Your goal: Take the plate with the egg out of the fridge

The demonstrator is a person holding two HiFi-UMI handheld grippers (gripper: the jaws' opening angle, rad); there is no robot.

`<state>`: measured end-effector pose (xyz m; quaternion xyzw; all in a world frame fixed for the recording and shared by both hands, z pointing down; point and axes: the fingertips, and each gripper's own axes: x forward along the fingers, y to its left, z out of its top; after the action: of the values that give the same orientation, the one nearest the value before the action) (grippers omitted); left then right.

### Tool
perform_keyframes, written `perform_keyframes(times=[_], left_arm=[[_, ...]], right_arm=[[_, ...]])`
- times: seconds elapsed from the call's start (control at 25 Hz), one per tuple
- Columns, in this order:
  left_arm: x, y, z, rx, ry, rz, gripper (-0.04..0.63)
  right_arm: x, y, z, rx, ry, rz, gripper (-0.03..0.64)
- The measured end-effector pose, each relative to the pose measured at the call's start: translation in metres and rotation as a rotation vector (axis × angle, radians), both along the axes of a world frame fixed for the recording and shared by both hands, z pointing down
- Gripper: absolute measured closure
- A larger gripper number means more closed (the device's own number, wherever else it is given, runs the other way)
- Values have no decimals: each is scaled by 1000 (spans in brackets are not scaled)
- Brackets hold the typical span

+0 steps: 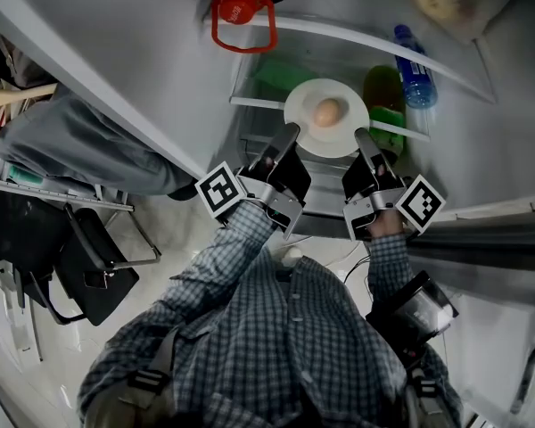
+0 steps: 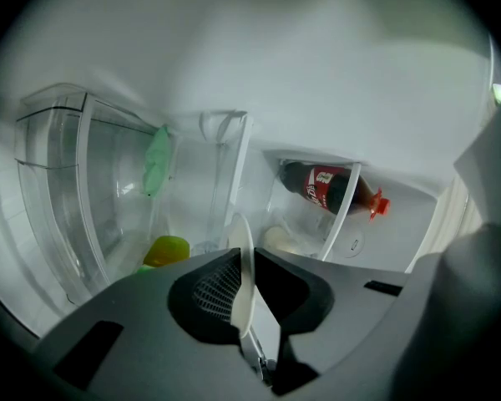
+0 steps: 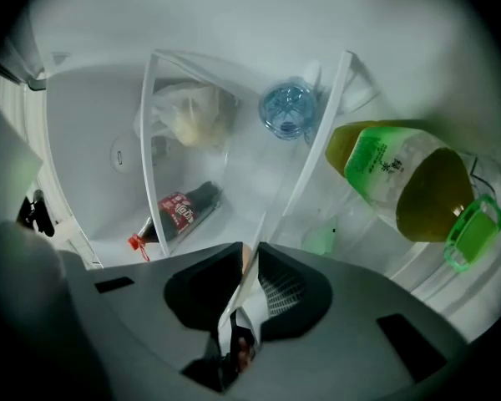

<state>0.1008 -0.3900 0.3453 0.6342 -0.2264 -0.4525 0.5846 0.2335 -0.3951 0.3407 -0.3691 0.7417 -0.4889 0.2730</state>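
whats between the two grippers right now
The white plate with the egg on it. In the head view the left gripper grips its left rim, the right gripper its right rim.

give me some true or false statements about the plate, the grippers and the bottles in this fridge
1. One egg lies on the plate. True.
2. Only the left gripper grips the plate. False: the right gripper is also shut on it, at the opposite rim.
3. The cola bottle has a blue cap. False: its cap is red.
4. A green bottle sits beside the plate. True.
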Motion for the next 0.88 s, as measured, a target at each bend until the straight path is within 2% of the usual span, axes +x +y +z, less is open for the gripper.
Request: perform_keyframes(times=[0.16, 0.88], left_arm=[[-1, 3, -4, 8, -1, -11, 543], [-21, 34, -9, 50, -7, 25, 543]], right_arm=[[-1, 3, 0, -15, -39, 21, 571], [-20, 37, -7, 17, 25, 40, 571]])
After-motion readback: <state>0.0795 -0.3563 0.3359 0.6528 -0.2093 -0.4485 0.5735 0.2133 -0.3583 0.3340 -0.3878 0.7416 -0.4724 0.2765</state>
